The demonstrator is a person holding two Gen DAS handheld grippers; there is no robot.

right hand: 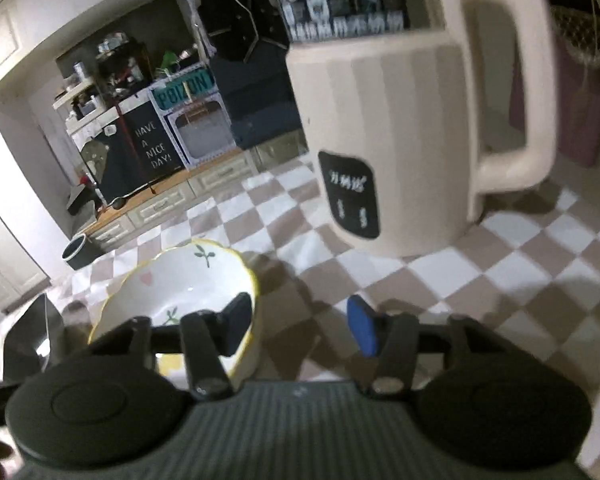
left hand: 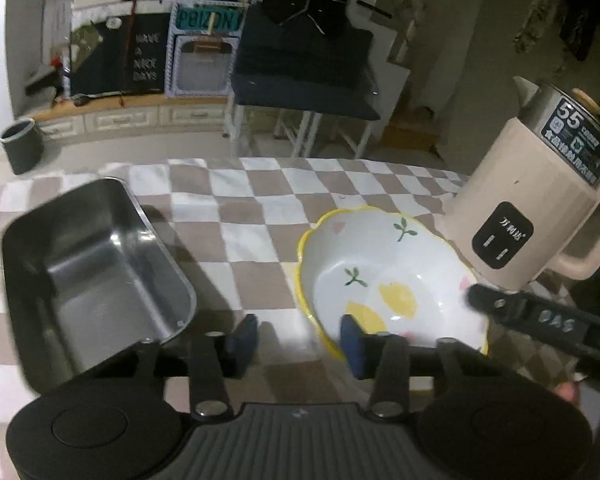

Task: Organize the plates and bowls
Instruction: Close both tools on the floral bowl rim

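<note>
The room is dim and cluttered, with a low cabinet and a dark signboard at the back; the work surface is a table under a checked cloth [left hand: 228, 208], soft, in beige and white squares.

Largest item: a cream kettle [left hand: 540, 216], ribbed plastic, matt, with a broad loop handle and a black control panel; it stands at the right of the table, just beside the bowl.

Next: a steel tray [left hand: 96, 276], rectangular with rounded corners, deep, brushed and reflective, empty; it sits at the left, well apart from the bowl.

Next: the bowl [left hand: 384, 276], glazed ceramic, white with lemon and leaf prints and a scalloped yellow rim; it rests upright on the cloth between tray and kettle.

The left gripper [left hand: 296, 340] has its jaws partly spread; one blue pad lies over the bowl's near rim, the other outside it; nothing is pinched. The right gripper [right hand: 300, 328] likewise stands partly spread, one dark pad over the bowl's rim, holding nothing.

Judgement: the step in hand is the approach to the bowl; the next move calls for seating a rim squarely between the pads before closing, since the glaze looks slippery.
</note>
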